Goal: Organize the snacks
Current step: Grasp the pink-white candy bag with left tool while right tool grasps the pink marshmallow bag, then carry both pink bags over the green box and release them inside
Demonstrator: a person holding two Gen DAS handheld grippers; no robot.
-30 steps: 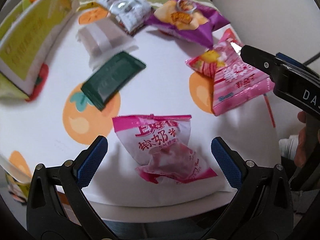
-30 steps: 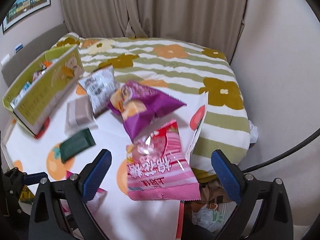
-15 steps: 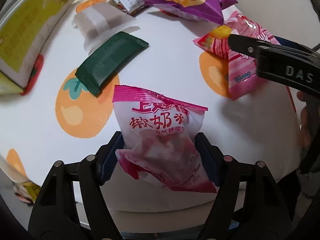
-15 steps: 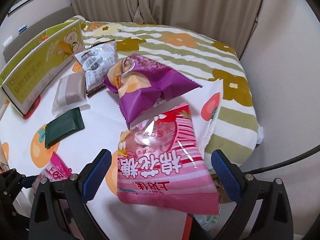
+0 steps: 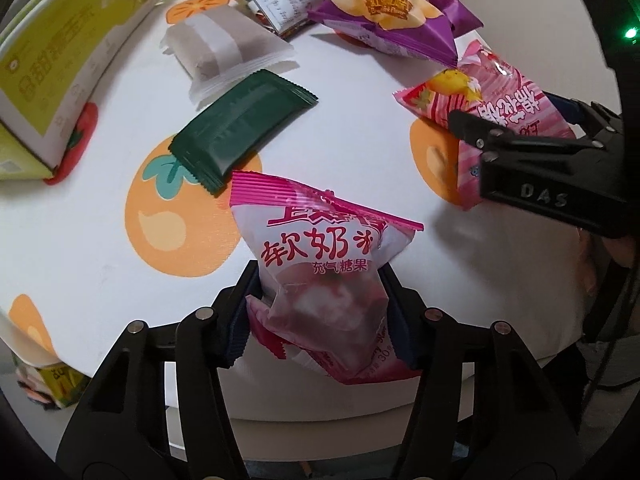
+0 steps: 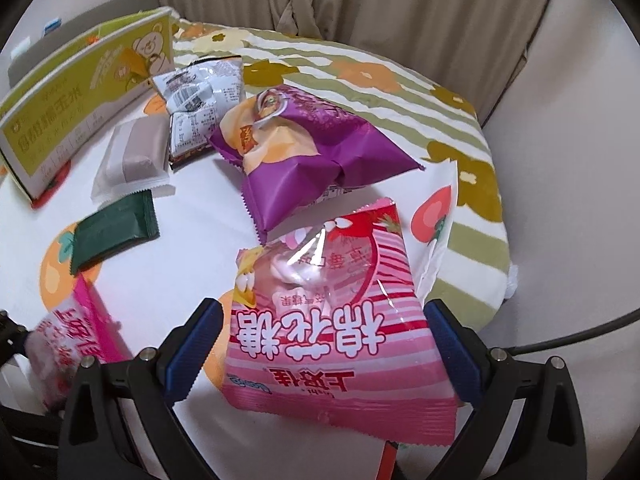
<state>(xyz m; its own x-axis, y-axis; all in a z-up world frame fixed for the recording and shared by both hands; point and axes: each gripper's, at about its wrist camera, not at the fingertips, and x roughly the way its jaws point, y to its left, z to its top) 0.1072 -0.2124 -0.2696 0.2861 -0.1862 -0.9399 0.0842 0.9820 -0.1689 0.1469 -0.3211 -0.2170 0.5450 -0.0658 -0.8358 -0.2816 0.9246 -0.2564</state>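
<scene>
My left gripper (image 5: 320,316) is shut on a pink-and-white soft candy bag (image 5: 320,256) at the table's near edge; the bag also shows in the right wrist view (image 6: 68,340). My right gripper (image 6: 320,356) is open, its fingers on either side of a pink striped marshmallow bag (image 6: 332,320) lying at the table's right edge, which also shows in the left wrist view (image 5: 500,96). A purple chip bag (image 6: 304,148), a dark green packet (image 5: 240,124), a white-wrapped cake (image 5: 224,48) and a silver snack bag (image 6: 200,88) lie further back.
A yellow-green cardboard box (image 5: 60,52) stands open at the table's left. The round table has a white cloth with orange fruit prints (image 5: 160,216). A flowered striped bed (image 6: 360,68) and curtains lie behind, with a wall to the right.
My left gripper closed on the soft candy bag and squeezed it. My right gripper moved forward until its open fingers came alongside the marshmallow bag.
</scene>
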